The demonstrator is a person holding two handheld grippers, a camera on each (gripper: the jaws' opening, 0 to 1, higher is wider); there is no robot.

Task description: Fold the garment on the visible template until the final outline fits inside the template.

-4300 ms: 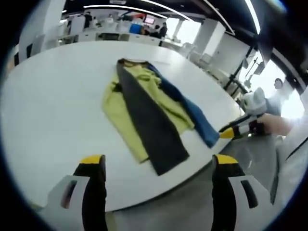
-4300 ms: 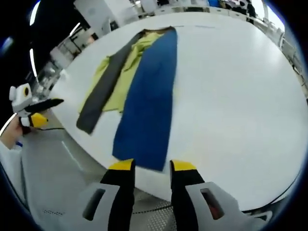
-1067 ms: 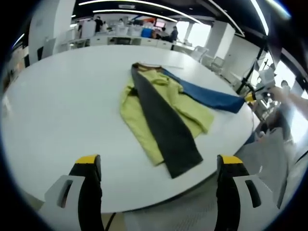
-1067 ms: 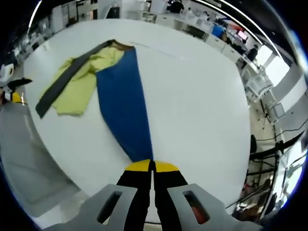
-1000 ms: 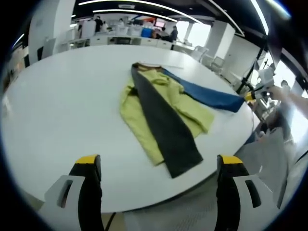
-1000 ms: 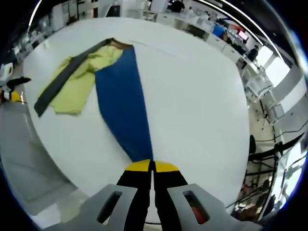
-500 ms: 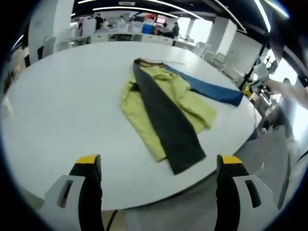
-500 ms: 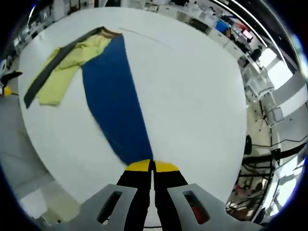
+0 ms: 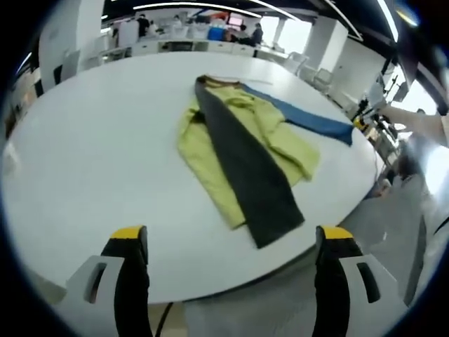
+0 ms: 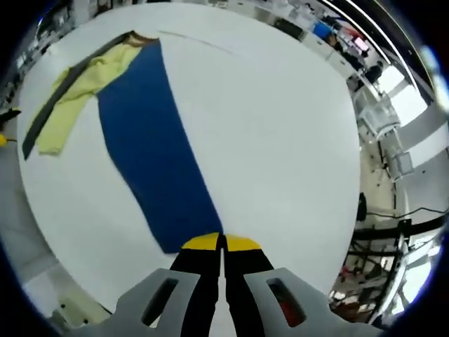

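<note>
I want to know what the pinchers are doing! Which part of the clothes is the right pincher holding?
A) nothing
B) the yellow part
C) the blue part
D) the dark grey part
C: the right gripper has its jaws shut on the end of the blue panel.

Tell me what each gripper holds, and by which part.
The right gripper is shut on the blue panel of the garment, at its end corner. The left gripper is open, holding nothing.

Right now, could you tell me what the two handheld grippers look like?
The left gripper has two black jaws with yellow tips on pale grey, slotted mounts. The right gripper is built the same: black jaws, yellow tips, grey slotted mounts.
</note>
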